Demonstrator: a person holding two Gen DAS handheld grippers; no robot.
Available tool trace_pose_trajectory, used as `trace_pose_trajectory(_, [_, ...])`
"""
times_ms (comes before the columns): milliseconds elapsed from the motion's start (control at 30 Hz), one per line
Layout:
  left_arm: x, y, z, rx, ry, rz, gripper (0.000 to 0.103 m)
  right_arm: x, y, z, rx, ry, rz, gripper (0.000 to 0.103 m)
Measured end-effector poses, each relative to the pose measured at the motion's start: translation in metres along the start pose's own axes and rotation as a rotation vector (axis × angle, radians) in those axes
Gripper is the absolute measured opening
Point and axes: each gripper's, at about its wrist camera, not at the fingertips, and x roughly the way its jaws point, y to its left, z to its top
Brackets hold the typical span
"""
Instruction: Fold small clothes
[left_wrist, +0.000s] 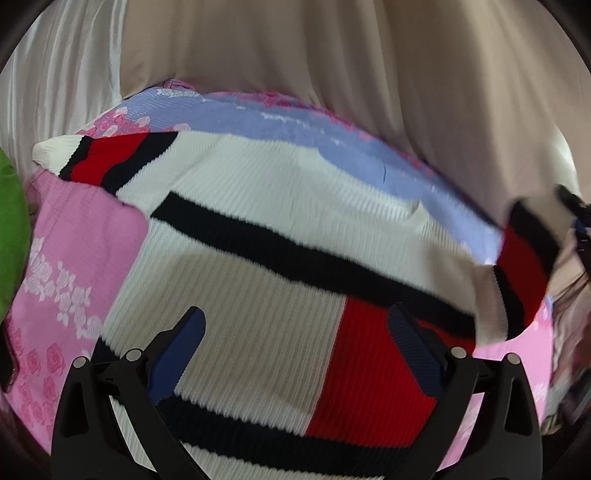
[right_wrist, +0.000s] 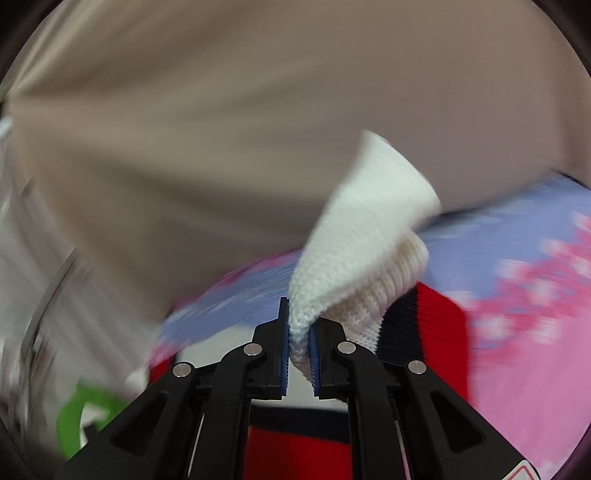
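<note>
A small ribbed knit sweater (left_wrist: 280, 206), white with black stripes and red and beige blocks, lies spread on a pink and blue floral cloth (left_wrist: 62, 266). My left gripper (left_wrist: 295, 328) is open and hovers just above the sweater's lower body, holding nothing. My right gripper (right_wrist: 298, 332) is shut on the white cuff of the sweater's sleeve (right_wrist: 362, 236) and holds it lifted; the sleeve's black and red bands (right_wrist: 424, 317) hang beside it. The lifted sleeve (left_wrist: 524, 266) shows at the right of the left wrist view.
Beige and white curtains (left_wrist: 295, 55) hang behind the surface. A green item (left_wrist: 11, 229) lies at the left edge, also low left in the right wrist view (right_wrist: 85, 417). The floral cloth (right_wrist: 517, 295) extends to the right.
</note>
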Motion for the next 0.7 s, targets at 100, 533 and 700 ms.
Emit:
trace_pose_trajectory(100, [0.008, 0.014, 0.02, -0.052, -0.015, -0.046, 0.098, 0.077, 0.061, -0.039, -0.136, 0.131, 0.049, 0.022])
trace_pose_trajectory(533, [0.13, 0.059, 0.055, -0.338, 0.161, -0.079, 0.093, 0.011, -0.089, -0.129, 0.069, 0.256, -0.504, 0.058])
trace_pose_trajectory(700, [0.139, 0.052, 0.066, -0.303, 0.156, -0.128, 0.009, 0.039, -0.093, -0.141, 0.133, 0.287, -0.392, 0.058])
